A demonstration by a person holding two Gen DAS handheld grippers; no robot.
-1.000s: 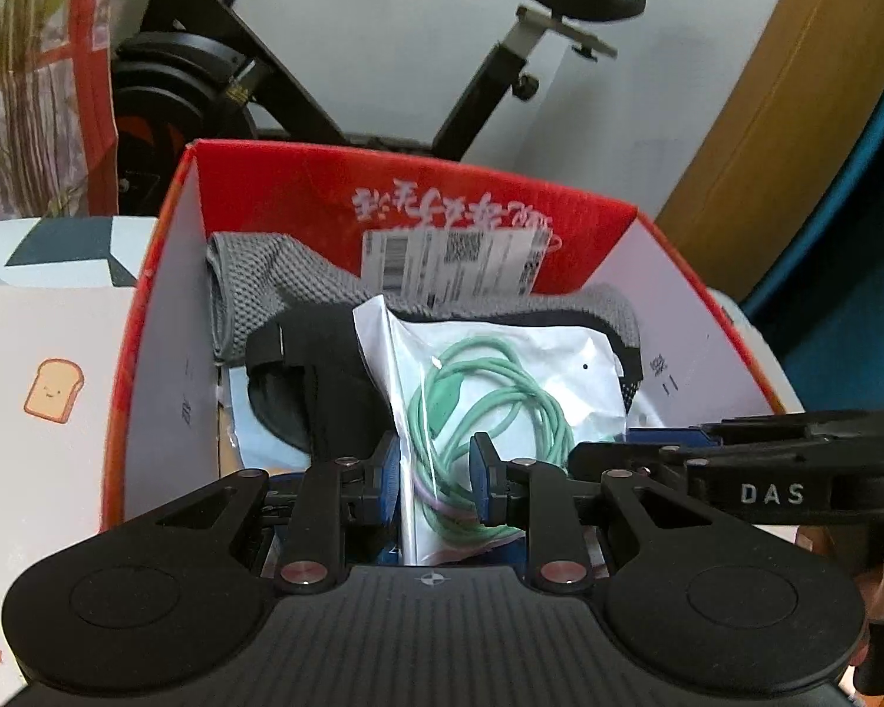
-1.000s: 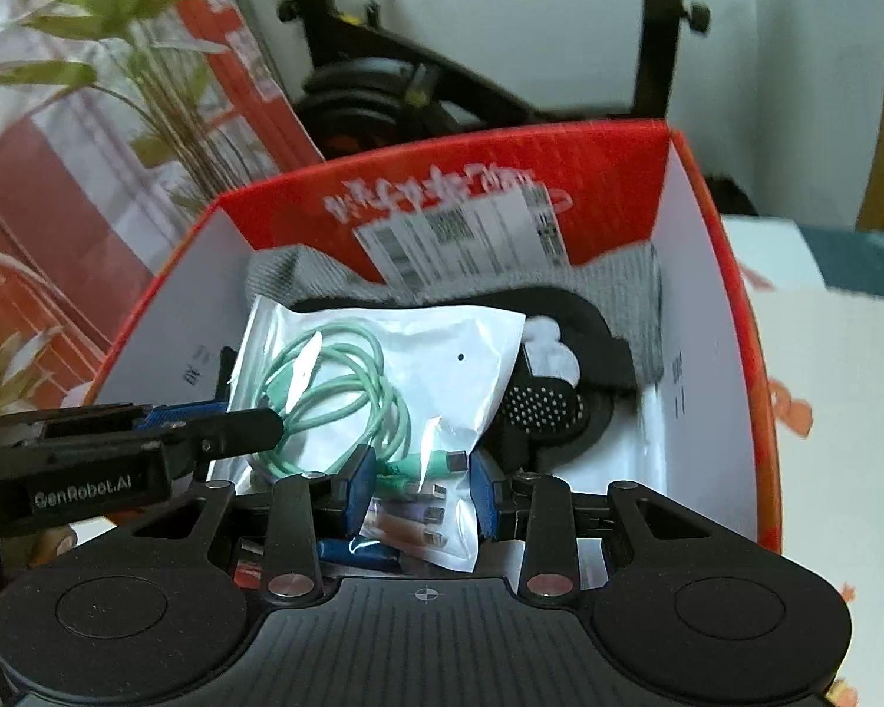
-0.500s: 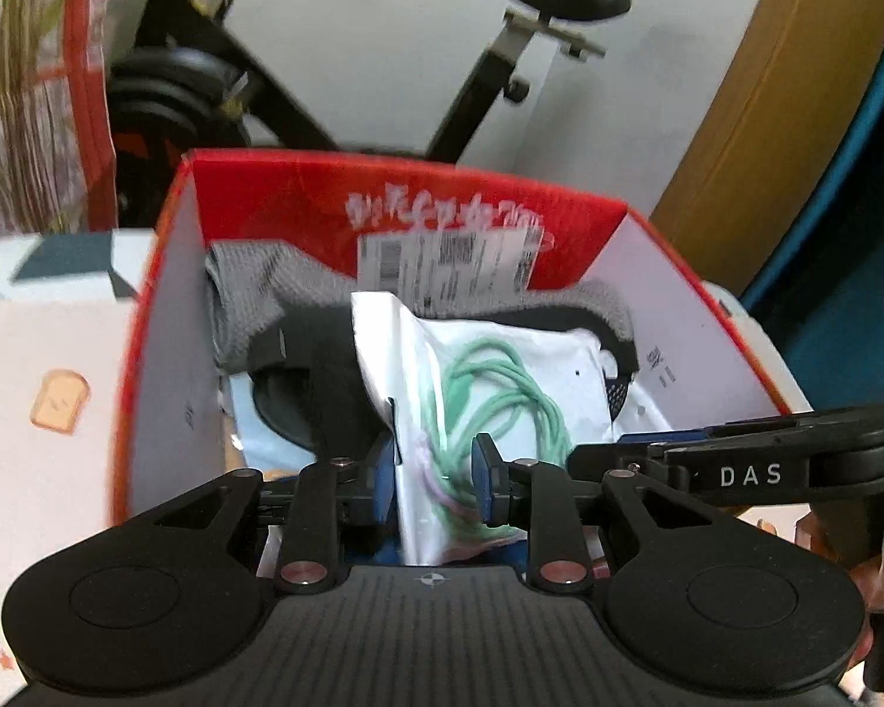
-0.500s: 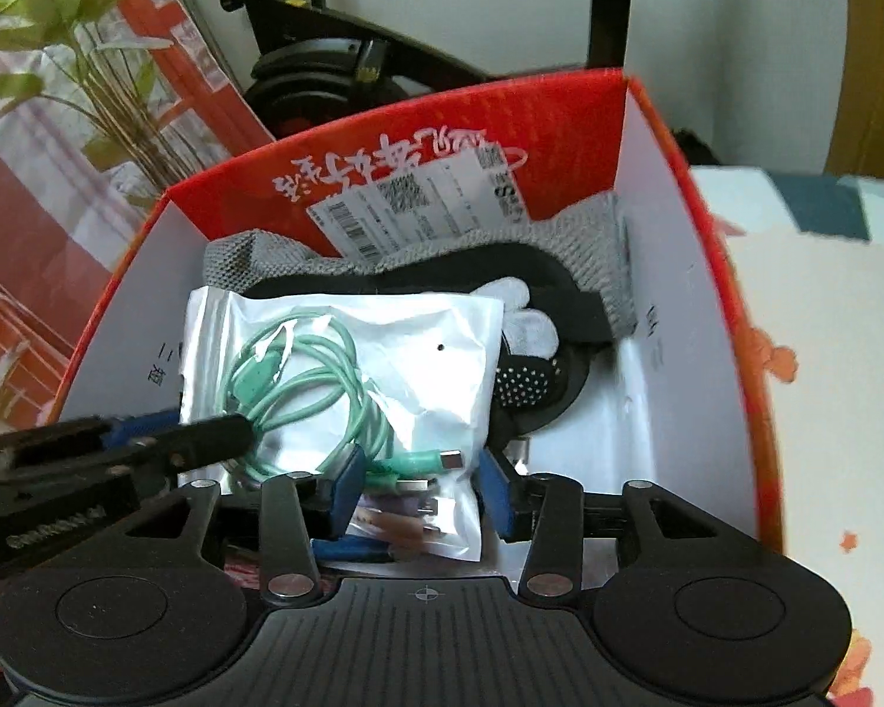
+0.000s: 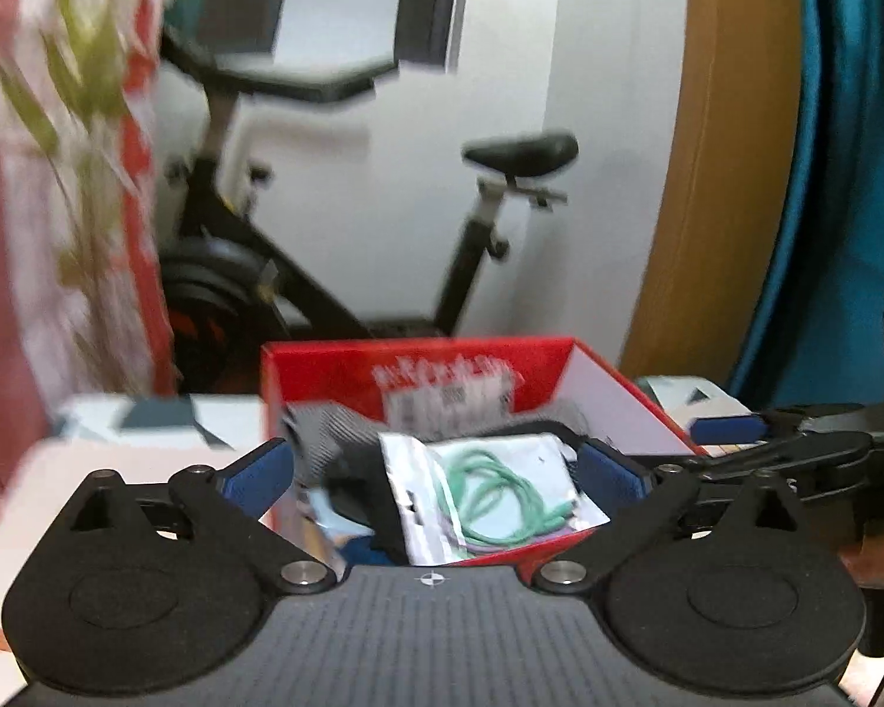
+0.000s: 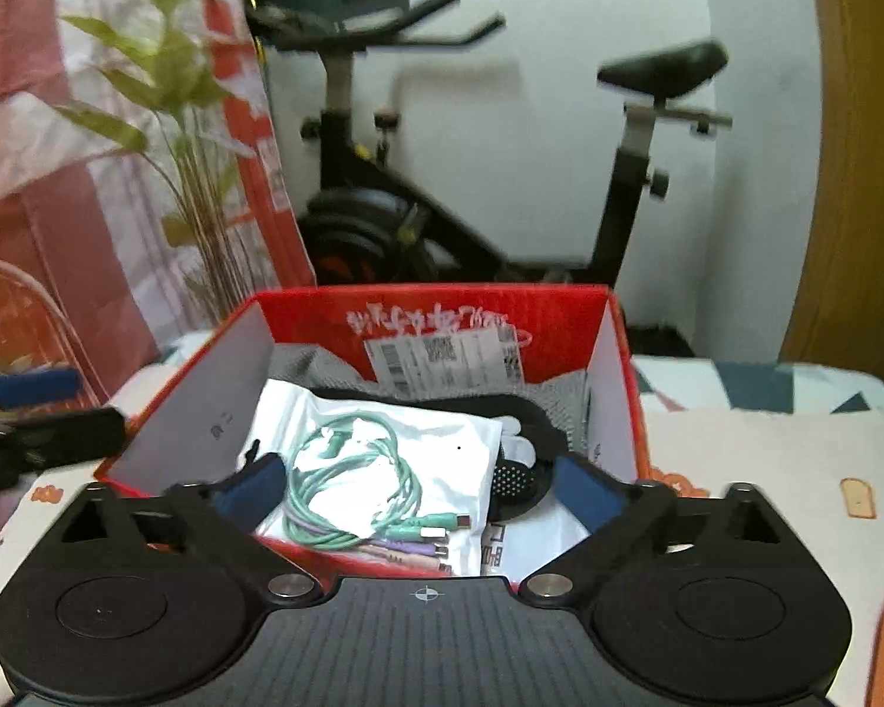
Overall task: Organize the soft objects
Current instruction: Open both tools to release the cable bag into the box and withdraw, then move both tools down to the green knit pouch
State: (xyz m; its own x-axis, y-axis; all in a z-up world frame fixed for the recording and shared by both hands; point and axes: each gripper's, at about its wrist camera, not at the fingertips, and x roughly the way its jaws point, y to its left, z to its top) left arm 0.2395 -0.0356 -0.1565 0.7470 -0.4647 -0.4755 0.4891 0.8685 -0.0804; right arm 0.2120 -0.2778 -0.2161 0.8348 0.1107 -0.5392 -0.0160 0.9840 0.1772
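Pouch [image 6: 377,465]: glossy white plastic, coiled green cable inside, plugs toward camera, flat in red box [image 6: 613,389].
Left gripper [image 5: 436,474]: spread wide, empty.
Right gripper [image 6: 415,486]: spread wide, empty.

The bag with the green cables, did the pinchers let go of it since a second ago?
Yes. Both grippers were shut on the cable bag a second ago. Now the left gripper and right gripper are wide open and have pulled back and up from the red box. The bag lies loose on top in the box. The grey mesh cloth and black pad underneath stayed put.
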